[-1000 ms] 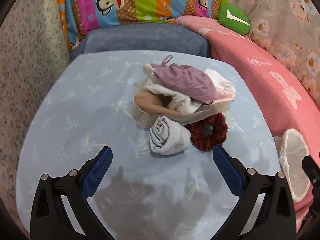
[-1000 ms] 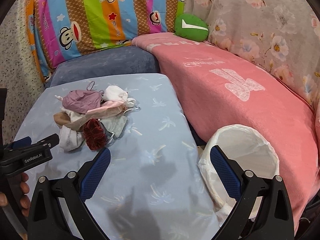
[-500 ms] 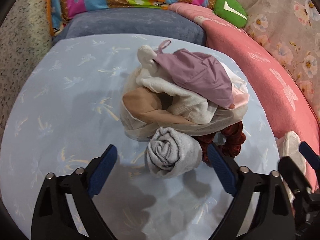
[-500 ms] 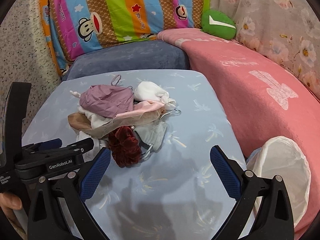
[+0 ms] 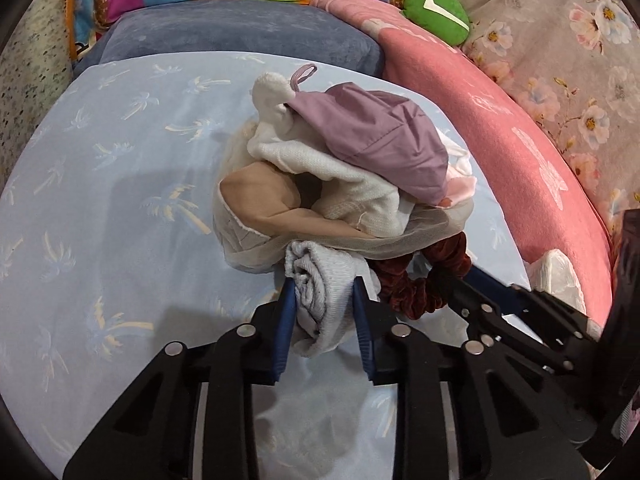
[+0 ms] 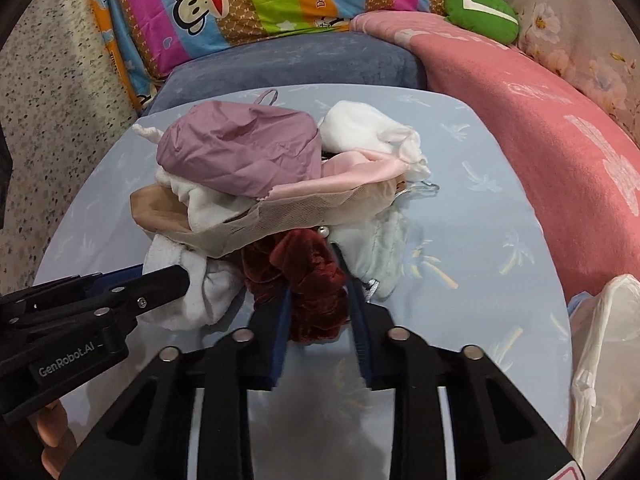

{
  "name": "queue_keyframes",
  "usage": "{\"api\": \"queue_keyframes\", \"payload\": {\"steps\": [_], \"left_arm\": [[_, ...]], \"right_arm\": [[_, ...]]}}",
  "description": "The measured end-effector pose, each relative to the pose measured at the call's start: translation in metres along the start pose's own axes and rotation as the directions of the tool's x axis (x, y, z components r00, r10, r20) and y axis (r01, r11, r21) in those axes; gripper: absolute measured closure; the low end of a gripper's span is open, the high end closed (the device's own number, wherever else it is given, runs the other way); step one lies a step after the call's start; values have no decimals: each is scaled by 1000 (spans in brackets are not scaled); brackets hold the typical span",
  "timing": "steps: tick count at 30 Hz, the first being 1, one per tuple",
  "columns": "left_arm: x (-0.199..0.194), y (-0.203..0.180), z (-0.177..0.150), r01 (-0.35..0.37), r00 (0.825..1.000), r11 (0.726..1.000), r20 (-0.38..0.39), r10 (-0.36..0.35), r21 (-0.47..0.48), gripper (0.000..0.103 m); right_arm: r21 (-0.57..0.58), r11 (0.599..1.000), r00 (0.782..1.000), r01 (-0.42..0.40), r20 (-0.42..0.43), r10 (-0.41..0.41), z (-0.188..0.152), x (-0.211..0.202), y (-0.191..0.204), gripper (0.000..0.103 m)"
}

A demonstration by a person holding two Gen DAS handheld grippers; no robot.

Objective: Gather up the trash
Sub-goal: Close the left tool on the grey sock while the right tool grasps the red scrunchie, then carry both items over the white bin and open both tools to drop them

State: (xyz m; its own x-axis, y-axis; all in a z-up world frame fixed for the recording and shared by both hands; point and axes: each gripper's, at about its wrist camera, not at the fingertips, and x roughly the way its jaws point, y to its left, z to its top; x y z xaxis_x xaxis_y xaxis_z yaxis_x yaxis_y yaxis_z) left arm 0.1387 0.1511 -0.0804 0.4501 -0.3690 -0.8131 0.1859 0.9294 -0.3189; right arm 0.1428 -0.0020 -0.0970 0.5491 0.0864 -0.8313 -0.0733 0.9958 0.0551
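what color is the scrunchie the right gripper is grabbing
Dark red velvet. The scrunchie shows best in the right wrist view, between the right gripper fingers.

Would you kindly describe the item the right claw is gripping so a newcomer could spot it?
On the light blue table sits a heap of cloth scraps. At its near edge, the right claw pinches a scrunchie, the only dark red, velvety, ruffled ring among pale fabrics.

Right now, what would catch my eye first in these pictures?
A jumbled pile of cloth sits mid-table on the pale blue tablecloth, topped by a mauve piece. At its near edge the left gripper pinches a rolled grey sock, and the right gripper pinches a dark red scrunchie.
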Motion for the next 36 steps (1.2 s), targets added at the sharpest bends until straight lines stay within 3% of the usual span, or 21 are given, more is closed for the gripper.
{"api": "queue_keyframes", "payload": {"steps": [8,19,28,36], "left_arm": [[-17,-17,-1,-10,999,999,33,9,39,77],[-52,-68,0,-12,994,989,111,-5,146,77],[-71,-133,-5,23,984,963,163,-69,267,77],[-71,-194,-16,51,977,927,175,-124,373,77]], "right_arm": [[17,999,998,-33,51,32,-5,-36,-3,92],[42,999,980,-23,196,14,-3,-123,-25,93],[128,992,954,20,295,-58,-12,-191,-78,92],[225,972,932,69,332,-143,-37,-235,-143,92]]}}
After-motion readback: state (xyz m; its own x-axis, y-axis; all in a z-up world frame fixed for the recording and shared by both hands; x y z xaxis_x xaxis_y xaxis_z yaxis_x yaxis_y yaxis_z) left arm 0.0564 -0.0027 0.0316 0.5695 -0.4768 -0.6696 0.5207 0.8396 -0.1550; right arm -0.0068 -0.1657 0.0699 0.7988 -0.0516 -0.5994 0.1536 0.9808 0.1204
